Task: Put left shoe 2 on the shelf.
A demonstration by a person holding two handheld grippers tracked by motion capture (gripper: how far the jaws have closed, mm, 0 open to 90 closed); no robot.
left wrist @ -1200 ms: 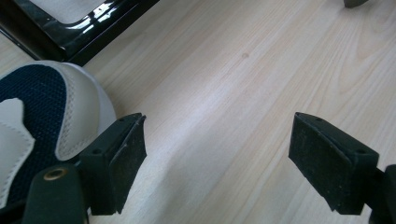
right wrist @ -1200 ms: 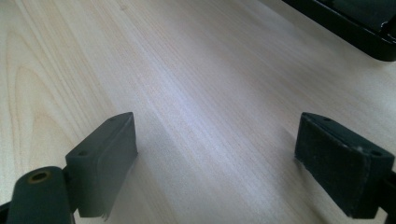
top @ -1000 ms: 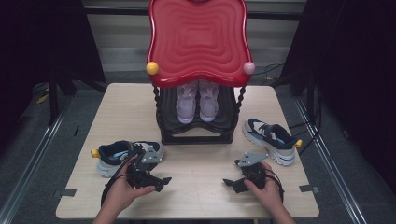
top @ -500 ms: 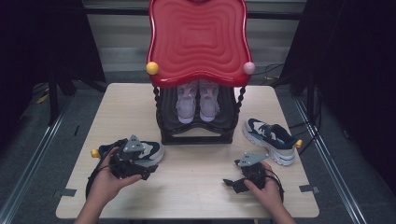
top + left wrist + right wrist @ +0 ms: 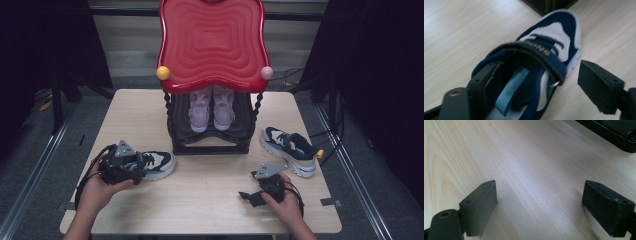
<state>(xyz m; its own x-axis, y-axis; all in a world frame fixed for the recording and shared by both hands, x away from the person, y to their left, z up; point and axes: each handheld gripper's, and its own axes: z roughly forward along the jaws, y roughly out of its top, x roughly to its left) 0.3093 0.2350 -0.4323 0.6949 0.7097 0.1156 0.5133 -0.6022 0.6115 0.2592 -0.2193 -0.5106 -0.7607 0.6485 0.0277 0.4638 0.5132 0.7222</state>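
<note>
A pale wooden bench carries a black shoe rack under a rippled red top, a yellow knob and a pink knob at its front corners. A pair of lilac shoes stands inside the rack. At the bench's left, the left gripper sits over the heel end of a navy-and-white sneaker, which lies just in front of the rack's left foot with its toe pointing right. The left gripper view shows its jaws spread and just easing inward: one is at the sneaker's collar, beside the blue tongue loop; the other hangs clear outside the strap, not pressing. A matching sneaker lies right of the rack. The right gripper rests low near the front edge, jaws wide apart over bare wood.
</note>
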